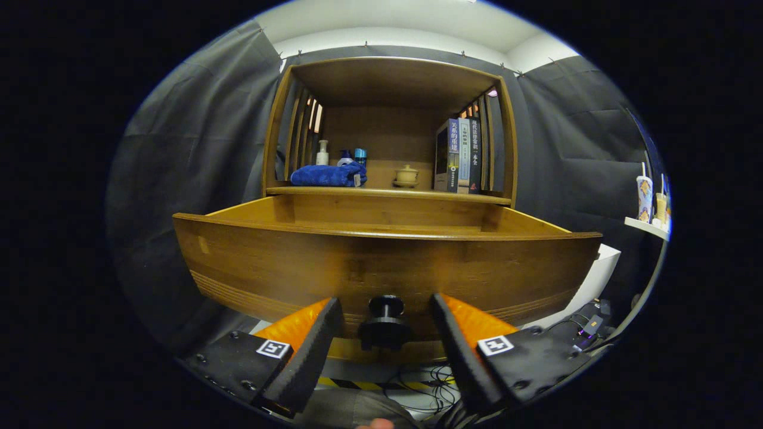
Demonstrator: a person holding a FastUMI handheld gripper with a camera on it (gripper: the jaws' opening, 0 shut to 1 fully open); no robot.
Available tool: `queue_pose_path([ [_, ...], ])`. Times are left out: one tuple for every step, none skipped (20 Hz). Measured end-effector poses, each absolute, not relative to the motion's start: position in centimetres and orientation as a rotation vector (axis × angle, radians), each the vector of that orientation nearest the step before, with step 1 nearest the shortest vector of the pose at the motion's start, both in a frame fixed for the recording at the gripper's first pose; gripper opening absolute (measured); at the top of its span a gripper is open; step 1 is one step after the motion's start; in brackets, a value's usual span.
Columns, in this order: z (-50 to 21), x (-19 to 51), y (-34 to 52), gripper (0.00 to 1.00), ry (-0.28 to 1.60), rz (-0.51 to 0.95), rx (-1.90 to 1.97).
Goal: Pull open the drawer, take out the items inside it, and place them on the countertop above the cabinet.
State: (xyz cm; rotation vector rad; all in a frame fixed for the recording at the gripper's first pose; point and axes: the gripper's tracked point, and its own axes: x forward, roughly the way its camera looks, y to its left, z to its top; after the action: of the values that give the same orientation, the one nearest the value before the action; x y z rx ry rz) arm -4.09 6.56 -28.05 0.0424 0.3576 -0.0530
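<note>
The tongs (386, 325) stood apart, their 2 fingers flanking the knob (385, 322) with a gap on each side, neither pressing on it. That spread looked like a release: the knob had served its purpose, because the drawer (381, 262) was pulled well out toward the camera, its front panel close ahead of the fingertips and its side walls running back to the cabinet.

From this low angle the front panel hid the drawer's floor, so I could not tell what items lay inside. Judged from that, the opening step was done and the taking out was not yet begun; the next move would likely call for the tongs to rise above the front edge to see in.

Just beyond the drawer ran the tabletop (381, 192), the goal for the items. On it, far left, lay a folded blue towel (329, 175) with 3 bottles (322, 153) behind it; a small lidded cup (407, 175) sat near the middle, and books (459, 156) stood upright at the far right. Bare room showed between the towel and the cup and along the near edge, a fair landing place.
</note>
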Motion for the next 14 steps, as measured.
queue_pose_path([
  [-27.2,-4.4,6.9,0.69,0.343,-0.045,0.043],
  [-25.5,-4.5,7.5,0.74,0.313,-0.029,0.043],
  [-23.3,-4.8,8.1,0.79,0.265,-0.013,0.045],
  [-20.5,-4.8,8.6,0.83,0.211,0.007,0.045],
  [-17.3,-4.1,8.9,0.88,0.163,0.031,0.048],
  [-13.8,-2.6,9.2,0.93,0.118,0.045,0.053],
  [-11.2,-1.0,9.0,0.98,0.102,0.04,0.054],
  [-9.5,0.8,8.4,0.98,0.118,0.031,0.054],
  [-9.0,2.9,7.8,0.98,0.162,0.014,0.051],
  [-8.8,5.5,7.0,0.98,0.204,-0.007,0.038],
  [-8.7,7.8,6.0,0.98,0.25,-0.041,0.017],
  [-9.3,10.2,4.8,0.98,0.308,-0.072,0.0],
  [-10.5,12.2,4.3,0.98,0.387,-0.086,-0.004],
  [-12.3,13.6,4.4,0.98,0.475,-0.08,-0.006],
])
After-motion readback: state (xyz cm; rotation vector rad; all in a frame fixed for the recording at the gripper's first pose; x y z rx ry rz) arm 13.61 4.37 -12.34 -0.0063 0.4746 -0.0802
